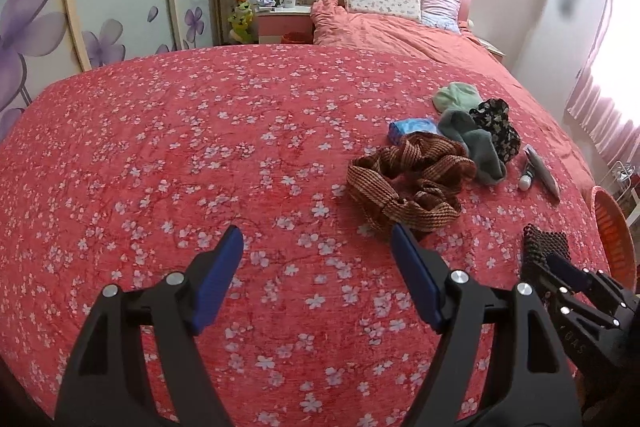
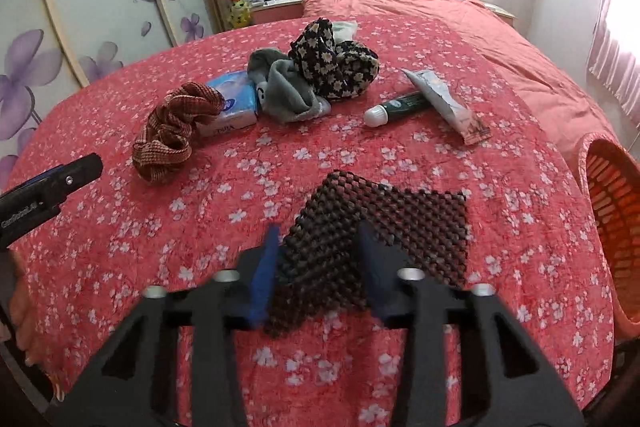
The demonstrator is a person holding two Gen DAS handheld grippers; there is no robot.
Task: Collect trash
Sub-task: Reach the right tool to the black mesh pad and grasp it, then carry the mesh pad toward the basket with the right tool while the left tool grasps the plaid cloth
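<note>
Right now the right tongs [image 2: 316,267] pinch the near edge of the brown mesh mat [image 2: 384,227] on the bed [image 2: 120,247]; left tongs [image 1: 316,267] hang wide open. Orange basket [image 2: 612,211] sits right; farther off lie brown scrunchie [image 2: 176,131], tubes [image 2: 444,99].

The left gripper [image 1: 318,247] hovers low with its blue-padded fingers [image 1: 218,279] spread wide, holding nothing. The right gripper [image 2: 316,259] sits beside it, its fingers [image 2: 264,279] drawn in on a dark woven mat [image 2: 400,227].
</note>
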